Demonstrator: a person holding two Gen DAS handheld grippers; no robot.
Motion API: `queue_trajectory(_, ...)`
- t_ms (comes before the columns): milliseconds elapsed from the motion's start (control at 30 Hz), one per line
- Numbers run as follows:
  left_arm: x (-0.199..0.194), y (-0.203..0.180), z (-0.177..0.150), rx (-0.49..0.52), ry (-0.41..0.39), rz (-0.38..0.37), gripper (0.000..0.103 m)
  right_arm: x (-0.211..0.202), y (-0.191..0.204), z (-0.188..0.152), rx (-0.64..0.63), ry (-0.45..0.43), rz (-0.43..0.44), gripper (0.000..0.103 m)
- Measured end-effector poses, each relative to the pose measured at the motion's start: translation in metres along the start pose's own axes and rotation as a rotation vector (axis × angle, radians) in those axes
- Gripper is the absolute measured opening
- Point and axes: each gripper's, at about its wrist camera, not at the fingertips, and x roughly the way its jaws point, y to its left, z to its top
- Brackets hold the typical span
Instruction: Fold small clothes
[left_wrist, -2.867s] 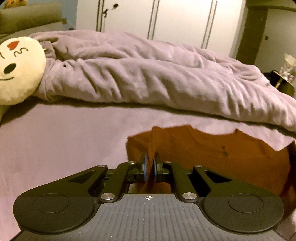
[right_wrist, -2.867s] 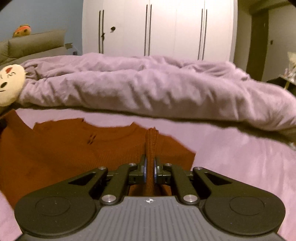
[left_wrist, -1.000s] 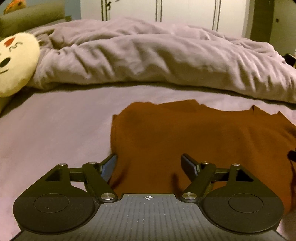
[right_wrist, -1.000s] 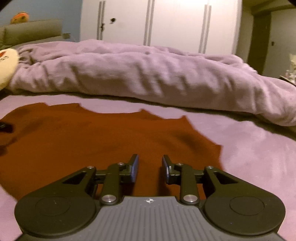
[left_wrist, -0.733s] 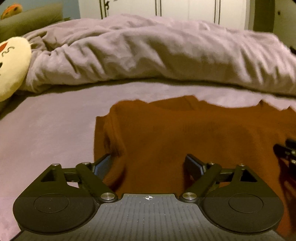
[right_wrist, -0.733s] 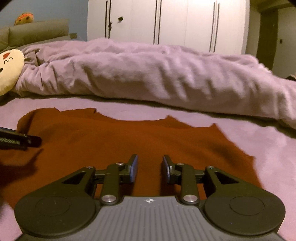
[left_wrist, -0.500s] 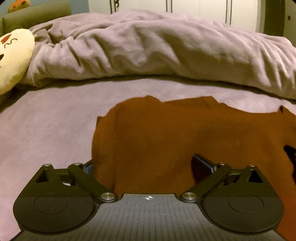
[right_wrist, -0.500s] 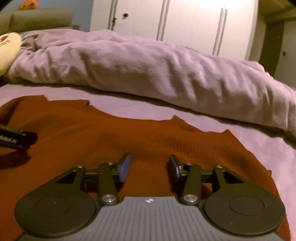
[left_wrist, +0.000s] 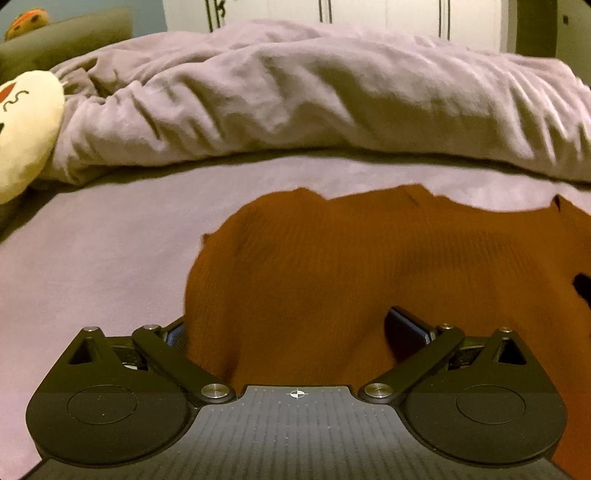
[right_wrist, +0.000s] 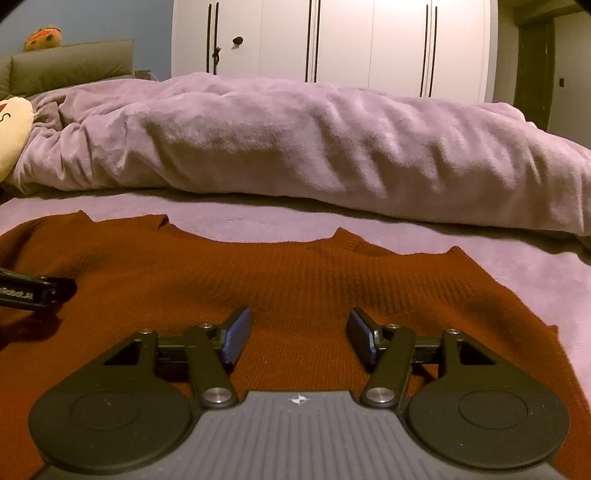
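1. The bed (right_wrist: 509, 269) fills both views, its sheet a pale mauve, and it carries everything else here.
2. A rumpled duvet (right_wrist: 314, 147) of the same mauve lies heaped across the far half of the bed, well behind the clothing.
3. White wardrobe doors (right_wrist: 343, 44) with dark upright handles stand beyond the duvet; a grey-green headboard (right_wrist: 70, 66) is at the far left with a small orange toy (right_wrist: 42, 37) on top.
4. The sweater (right_wrist: 295, 280) — a rust-brown ribbed knit — lies spread flat on the near part of the bed, neckline toward the duvet. In the left wrist view its left edge (left_wrist: 207, 280) is bunched and slightly raised off the sheet.
5. A cream round cushion (left_wrist: 26, 129) with a drawn face rests at the left, touching the end of the duvet.
6. The left gripper (left_wrist: 291, 332) sits low over the sweater's left side. Its jaws stand as wide as they go, straddling the bunched edge; cloth lies between them, but the pads do not press on it.
7. The right gripper (right_wrist: 299, 336) sits low over the sweater's right half. Its jaws have just been opening and now stand well apart — flat knit lies below the gap and nothing is held.
8. The dark tip of the left gripper shows at the left edge of the right wrist view, over the sweater.
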Motion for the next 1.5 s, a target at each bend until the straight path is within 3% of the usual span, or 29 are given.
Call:
queue_trajectory(167,-0.025,0.028,-0.019,-0.050,0.019,-0.029,0.103,-0.044,-0.011,-0.008,-0.007,-0.009,-0.018,0.064)
queue_trajectory(400,-0.037,0.033,-0.033,-0.036,0.055,-0.009,0.103,-0.087,-0.068,-0.052,0.074,0.015,-0.126,0.046)
queue_trajectory(467,-0.037,0.034,-0.033,-0.042,0.066,-0.002,0.103,-0.087,-0.079,-0.060,0.064,0.044,-0.180,0.046)
queue_trajectory(600,-0.037,0.043,-0.034,-0.035,0.087,0.031,0.103,-0.084,-0.085,-0.056,0.020,0.056,-0.190,0.046)
queue_trajectory(667,-0.040,0.053,-0.034,-0.050,0.093,0.057,0.103,-0.082,-0.083,-0.052,0.007,0.073,-0.211,0.051)
queue_trajectory(700,-0.042,0.059,-0.035,-0.061,0.092,0.069,0.103,-0.084,-0.083,-0.051,0.008,0.080,-0.230,0.058)
queue_trajectory(767,-0.048,0.072,-0.038,-0.093,0.091,0.089,0.103,-0.087,-0.084,-0.051,0.020,0.089,-0.260,0.061)
queue_trajectory(967,-0.071,0.100,-0.056,-0.176,0.081,0.104,0.103,-0.128,-0.072,-0.064,0.049,0.043,-0.210,0.060)
queue_trajectory(1033,-0.078,0.106,-0.065,-0.220,0.085,0.057,0.103,-0.141,-0.064,-0.072,0.058,0.030,-0.197,0.061)
queue_trajectory(1200,-0.086,0.108,-0.076,-0.318,0.135,-0.161,0.103,-0.158,-0.046,-0.085,0.068,0.026,-0.163,0.061)
queue_trajectory(1267,-0.081,0.109,-0.078,-0.378,0.163,-0.233,0.098,-0.159,-0.038,-0.087,0.066,0.033,-0.146,0.061)
queue_trajectory(1333,-0.073,0.109,-0.079,-0.426,0.192,-0.257,0.091,-0.157,-0.032,-0.088,0.058,0.044,-0.134,0.061)
queue_trajectory(1500,-0.064,0.108,-0.071,-0.481,0.177,-0.284,0.088,-0.156,-0.020,-0.087,0.047,0.036,-0.105,0.059)
